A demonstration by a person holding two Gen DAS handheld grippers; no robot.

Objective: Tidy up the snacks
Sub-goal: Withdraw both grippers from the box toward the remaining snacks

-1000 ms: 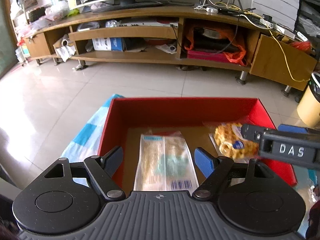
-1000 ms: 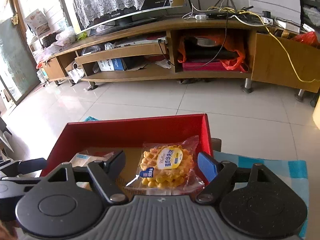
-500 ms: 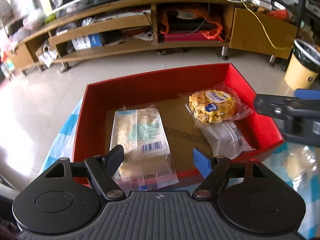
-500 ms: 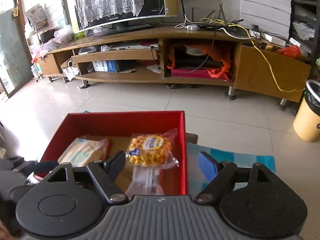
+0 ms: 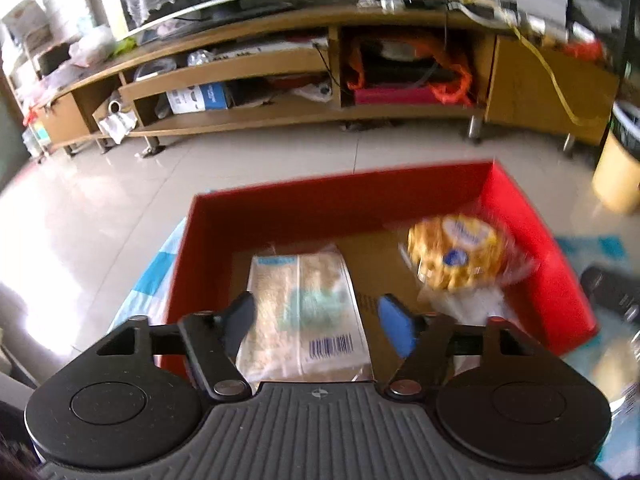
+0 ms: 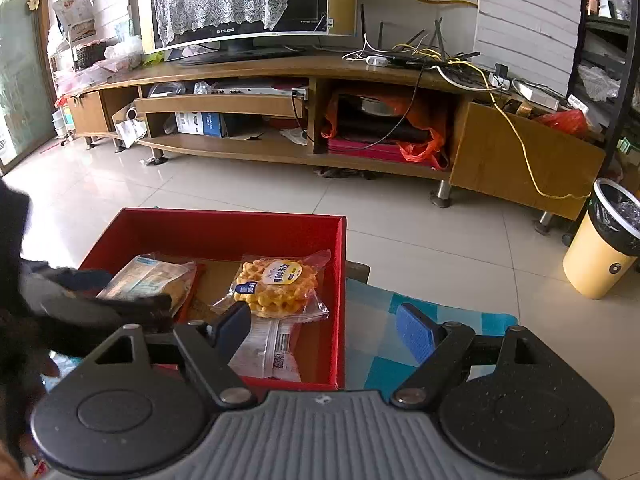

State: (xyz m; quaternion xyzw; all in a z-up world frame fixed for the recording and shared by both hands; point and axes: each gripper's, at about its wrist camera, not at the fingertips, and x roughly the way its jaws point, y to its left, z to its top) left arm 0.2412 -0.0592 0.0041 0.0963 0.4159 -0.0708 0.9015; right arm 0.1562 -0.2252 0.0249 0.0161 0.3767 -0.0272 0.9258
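Snacks lay inside the red box (image 6: 280, 232): a waffle pack (image 6: 276, 286) atop a white packet (image 6: 268, 350), a flat cracker pack (image 5: 304, 300) alongside. Both hand-held grippers, left (image 5: 316, 320) and right (image 6: 324, 330), hung spread, pinching nothing, above the checked cloth (image 6: 416, 312); a yellow bin (image 6: 600, 252) stood well apart

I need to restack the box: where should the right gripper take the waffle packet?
Grip the waffle packet by its flat clear near-right corner, coming from above at the near side. The round waffle bulges, and the red box wall crowds its right.
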